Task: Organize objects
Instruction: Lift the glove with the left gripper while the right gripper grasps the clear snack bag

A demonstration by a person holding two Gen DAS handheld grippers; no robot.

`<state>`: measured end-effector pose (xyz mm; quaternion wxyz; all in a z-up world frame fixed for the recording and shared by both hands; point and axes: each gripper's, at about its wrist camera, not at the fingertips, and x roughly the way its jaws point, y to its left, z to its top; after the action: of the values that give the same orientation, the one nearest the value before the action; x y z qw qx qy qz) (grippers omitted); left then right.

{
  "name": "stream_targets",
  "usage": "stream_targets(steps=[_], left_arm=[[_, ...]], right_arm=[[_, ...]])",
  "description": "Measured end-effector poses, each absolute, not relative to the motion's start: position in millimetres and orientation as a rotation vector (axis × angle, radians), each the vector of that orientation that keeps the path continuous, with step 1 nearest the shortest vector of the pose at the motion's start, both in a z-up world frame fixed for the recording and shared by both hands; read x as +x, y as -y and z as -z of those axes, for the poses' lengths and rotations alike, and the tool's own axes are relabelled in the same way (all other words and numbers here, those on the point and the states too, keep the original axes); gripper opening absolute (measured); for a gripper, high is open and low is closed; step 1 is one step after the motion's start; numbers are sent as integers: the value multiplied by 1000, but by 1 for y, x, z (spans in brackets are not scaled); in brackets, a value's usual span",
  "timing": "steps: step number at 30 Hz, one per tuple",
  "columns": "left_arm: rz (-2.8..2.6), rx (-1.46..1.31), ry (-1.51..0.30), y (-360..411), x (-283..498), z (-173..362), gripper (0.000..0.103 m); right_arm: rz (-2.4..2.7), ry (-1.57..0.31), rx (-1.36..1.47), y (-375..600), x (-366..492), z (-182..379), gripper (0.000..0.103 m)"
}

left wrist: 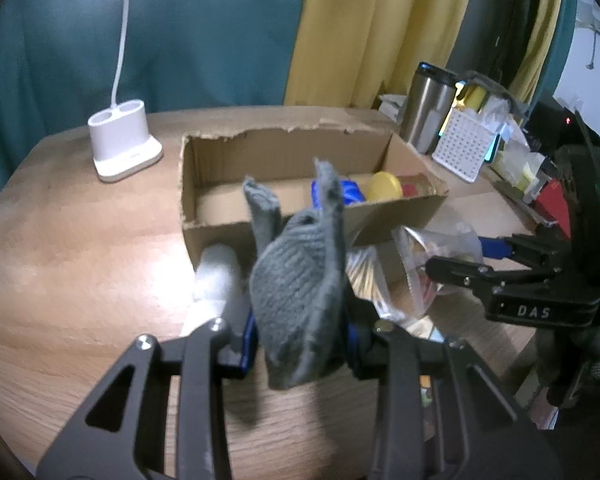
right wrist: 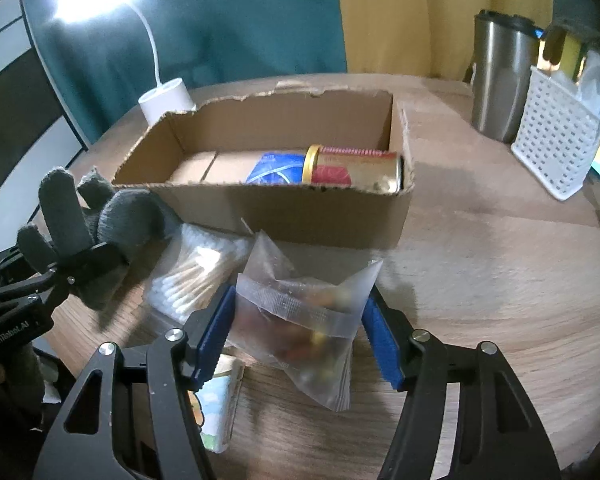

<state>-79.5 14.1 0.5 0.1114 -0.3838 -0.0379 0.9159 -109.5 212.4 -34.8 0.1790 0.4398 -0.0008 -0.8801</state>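
- Holding the grey knit glove (left wrist: pixel 300 288) in my left gripper (left wrist: pixel 300 344), with the jaws closed on its cuff end at the lower centre of the left wrist view; its fingers are flopping upward and over the near wall of the cardboard box (left wrist: pixel 260 152).
- I am judging the glove as light, soft and limp: it is folding wherever it is not supported, so a pinch across bunched fabric is holding better than one on a single finger.
- My right gripper (right wrist: pixel 296 336) is straddling the clear zip bag (right wrist: pixel 300 320) at the lower centre of the right wrist view; the blue pads (right wrist: pixel 216 336) are sitting close on both sides, but I cannot tell whether they are actually pressing it.
- I am expecting that bag to be slippery and crinkly, with loose small pieces shifting inside; the stiffer seal strip looks like the safest place to grip.
- The bag of cotton swabs (right wrist: pixel 196 272) is lying on the worktop (right wrist: pixel 480 280), just in front of the box and left of the zip bag.
- Inside the box, a blue packet (right wrist: pixel 276 168) and a red-and-gold can (right wrist: pixel 356 168) are already lying at the right end, leaving the left end free.
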Motion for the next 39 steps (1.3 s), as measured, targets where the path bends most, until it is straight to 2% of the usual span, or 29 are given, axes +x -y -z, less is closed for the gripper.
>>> stream_targets(steps=[21, 39], left_arm=[[-2742, -969, 117, -12, -83, -47, 35], [-2753, -949, 117, -16, -113, -57, 35]], right_arm=[[2536, -7, 1088, -213, -110, -12, 66], [2550, -2, 1046, -217, -128, -24, 66]])
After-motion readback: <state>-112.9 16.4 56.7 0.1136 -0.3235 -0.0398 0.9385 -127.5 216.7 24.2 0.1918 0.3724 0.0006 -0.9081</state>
